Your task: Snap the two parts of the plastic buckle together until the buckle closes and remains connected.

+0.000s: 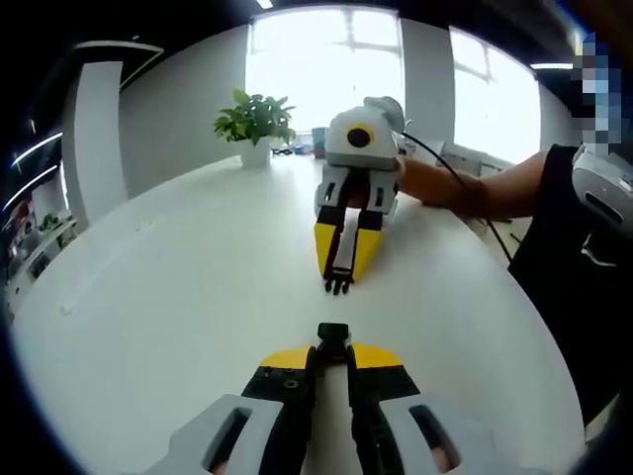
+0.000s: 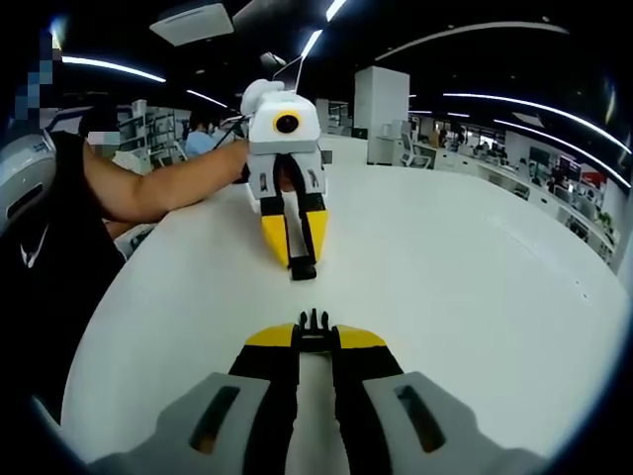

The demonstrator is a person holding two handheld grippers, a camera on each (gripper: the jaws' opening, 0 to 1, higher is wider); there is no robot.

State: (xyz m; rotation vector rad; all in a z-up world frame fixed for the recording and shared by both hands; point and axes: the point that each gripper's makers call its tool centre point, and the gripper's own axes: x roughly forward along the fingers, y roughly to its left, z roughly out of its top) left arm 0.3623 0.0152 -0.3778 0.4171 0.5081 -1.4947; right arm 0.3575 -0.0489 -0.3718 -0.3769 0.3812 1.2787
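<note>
Fingers of the left gripper are closed tightly on the socket, the black female half of the buckle, which sticks out a little past the yellow tips. Fingers of the right gripper are closed in the same way on the prong, the male half, with its teeth pointing forward. Each gripper also appears in the other view: the right gripper with the prong in the left gripper view, and the left gripper with the socket in the right gripper view.

Taking the socket as landmark, the prong is directly opposite to it, facing it along almost one line, but clearly apart; a gap of bare white surface lies between them. Both halves are low, just above the surface. A potted plant stands far behind the prong.

I judge that the halves are aligned but not yet joined. The risk is in the final push: if one gripper rolls or is slightly off the line, the teeth can hit the socket edge and not enter. Each half is held only at its rear, so a hard push can also make it slip or turn between the fingers.
</note>
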